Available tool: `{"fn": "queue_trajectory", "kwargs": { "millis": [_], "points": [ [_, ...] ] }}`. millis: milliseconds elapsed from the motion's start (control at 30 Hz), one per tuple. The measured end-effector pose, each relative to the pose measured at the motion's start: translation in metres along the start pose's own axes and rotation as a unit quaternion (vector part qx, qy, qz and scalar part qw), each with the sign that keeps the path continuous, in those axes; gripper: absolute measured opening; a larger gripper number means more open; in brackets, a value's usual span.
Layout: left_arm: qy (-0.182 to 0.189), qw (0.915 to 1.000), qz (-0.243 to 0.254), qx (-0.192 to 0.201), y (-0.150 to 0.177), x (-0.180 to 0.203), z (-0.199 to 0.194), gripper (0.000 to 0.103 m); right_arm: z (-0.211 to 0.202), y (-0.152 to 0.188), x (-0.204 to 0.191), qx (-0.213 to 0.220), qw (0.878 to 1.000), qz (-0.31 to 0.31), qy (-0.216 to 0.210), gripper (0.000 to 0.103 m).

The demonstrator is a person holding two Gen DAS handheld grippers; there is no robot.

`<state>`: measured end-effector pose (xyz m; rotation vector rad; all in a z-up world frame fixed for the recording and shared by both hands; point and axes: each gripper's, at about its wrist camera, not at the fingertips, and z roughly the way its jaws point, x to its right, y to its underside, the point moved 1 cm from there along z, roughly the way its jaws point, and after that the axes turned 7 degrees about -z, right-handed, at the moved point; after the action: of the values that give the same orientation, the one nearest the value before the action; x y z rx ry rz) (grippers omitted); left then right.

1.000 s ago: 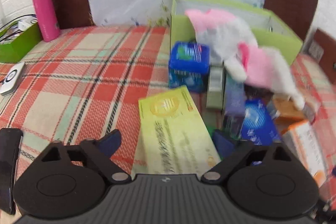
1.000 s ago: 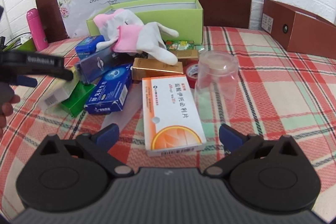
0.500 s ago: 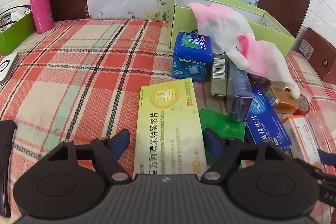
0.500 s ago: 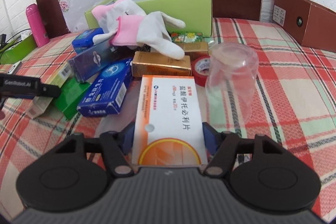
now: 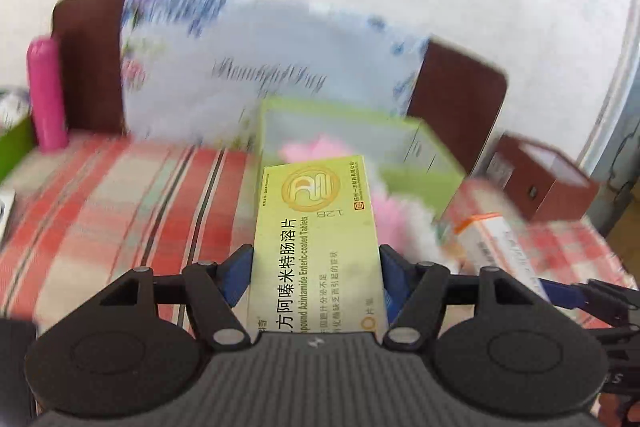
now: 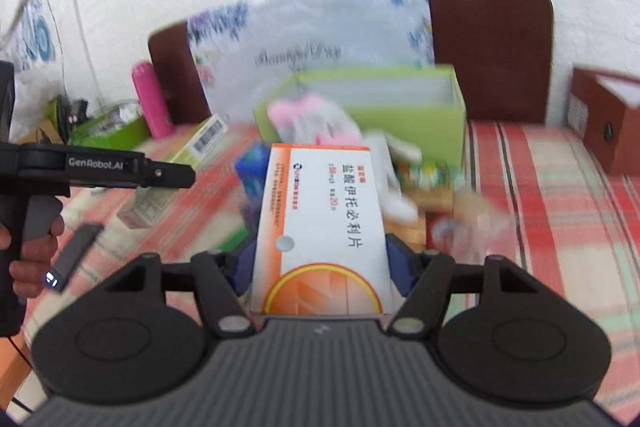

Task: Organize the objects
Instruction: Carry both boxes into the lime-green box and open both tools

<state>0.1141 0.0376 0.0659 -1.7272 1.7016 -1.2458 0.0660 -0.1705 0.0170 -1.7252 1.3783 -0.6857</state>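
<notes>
L gripper [image 5: 316, 277]: blue pads tight against both long sides of a flat yellow-green cardboard medicine box w/ gold round logo [image 5: 316, 239], box held flat, lengthwise along the fingers, raised above the red/green plaid tablecloth [image 5: 132, 203]. R gripper [image 6: 318, 267]: clamped the same way on a flat white cardboard medicine box w/ orange trim and orange sun graphic [image 6: 320, 227], also clear of the cloth. Both views motion-blurred, so detail beyond the held boxes is poor. Open lime-green cardboard box [image 6: 400, 123] stands at the back of the table, beyond both held boxes; pink-and-white soft fabric item [image 6: 312, 119] lies against its front wall, exact contact unclear. Blue packet [image 6: 250, 167] just L of the white box in the R view, partly hidden. Behind the green box: pale floral plastic bag w/ script lettering [image 5: 248, 75] leaning on a dark brown chair back [image 5: 460, 91]. Pink cylindrical bottle [image 5: 46, 93] upright at far L edge of table. Brown open cardboard box [image 5: 548, 183] at far R. In the R view the L gripper shows at the L edge, side-on, its yellow-green box seen from the end w/ barcode visible.
</notes>
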Motion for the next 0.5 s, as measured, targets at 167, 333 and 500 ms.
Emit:
{"fn": "queue_trajectory", "kwargs": {
  "millis": [167, 333, 500],
  "points": [
    [0.016, 0.9989, 0.015, 0.042, -0.061, 0.029, 0.021, 0.069, 0.025, -0.079, 0.012, 0.037, 0.999, -0.009, 0.019, 0.065],
    [0.009, 0.9993, -0.011, 0.035, -0.108, 0.031, 0.087, 0.070, 0.083, -0.132, 0.023, 0.040, 0.996, -0.022, 0.070, 0.065],
    [-0.002, 0.9996, -0.026, 0.010, -0.134, 0.025, 0.156, 0.070, 0.156, -0.147, 0.041, 0.003, 0.994, -0.031, 0.108, 0.065]
  ]
}}
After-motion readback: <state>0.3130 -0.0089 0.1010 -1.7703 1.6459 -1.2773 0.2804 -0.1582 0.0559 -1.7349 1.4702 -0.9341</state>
